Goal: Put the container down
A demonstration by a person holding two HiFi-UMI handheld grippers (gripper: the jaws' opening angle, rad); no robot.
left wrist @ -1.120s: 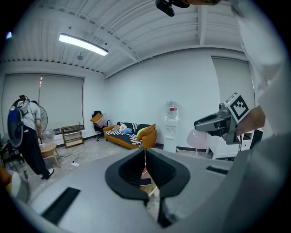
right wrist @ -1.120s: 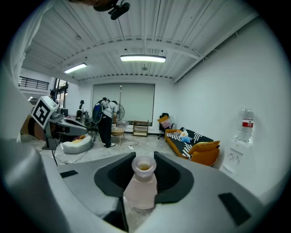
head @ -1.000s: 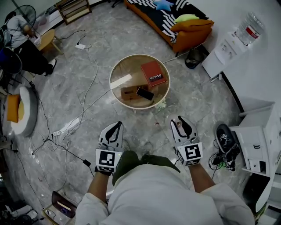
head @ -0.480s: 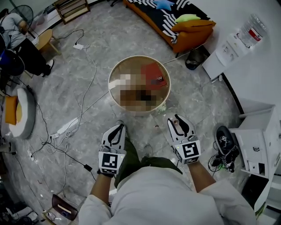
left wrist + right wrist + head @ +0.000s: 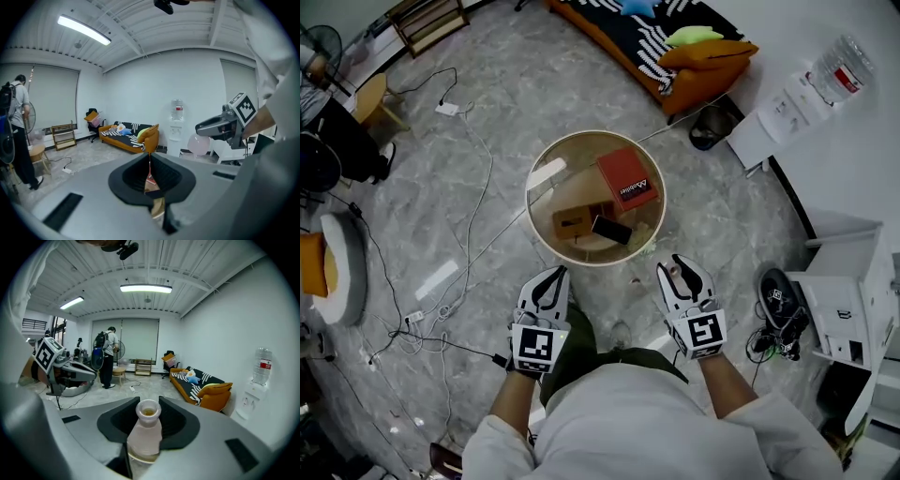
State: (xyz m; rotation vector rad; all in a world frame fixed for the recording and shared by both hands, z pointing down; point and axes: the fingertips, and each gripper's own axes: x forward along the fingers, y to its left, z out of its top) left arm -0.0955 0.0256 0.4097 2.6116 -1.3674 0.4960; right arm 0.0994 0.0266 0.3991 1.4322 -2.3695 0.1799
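Note:
My right gripper (image 5: 682, 275) is shut on a small pinkish translucent container (image 5: 146, 434) with an open neck, which stands upright between the jaws. In the head view the container (image 5: 674, 274) shows just short of the round wooden table (image 5: 531, 202). The left gripper view catches the right gripper (image 5: 219, 126) with the container (image 5: 199, 144) bulging below it. My left gripper (image 5: 548, 285) is level with the right one, its jaws shut with nothing between them. On the table lie a red box (image 5: 628, 178), a cardboard box (image 5: 575, 223) and a black phone (image 5: 610, 229).
An orange sofa (image 5: 698, 52) stands beyond the table, a water dispenser (image 5: 792, 98) at the right wall. Cables (image 5: 441, 309) trail over the grey floor at the left. A shoe (image 5: 778, 292) and a white cabinet (image 5: 853, 309) sit at the right. A person (image 5: 104, 357) stands far off.
The round table has come closer to both grippers. Both grippers keep their pose side by side, and the container stays in the right one.

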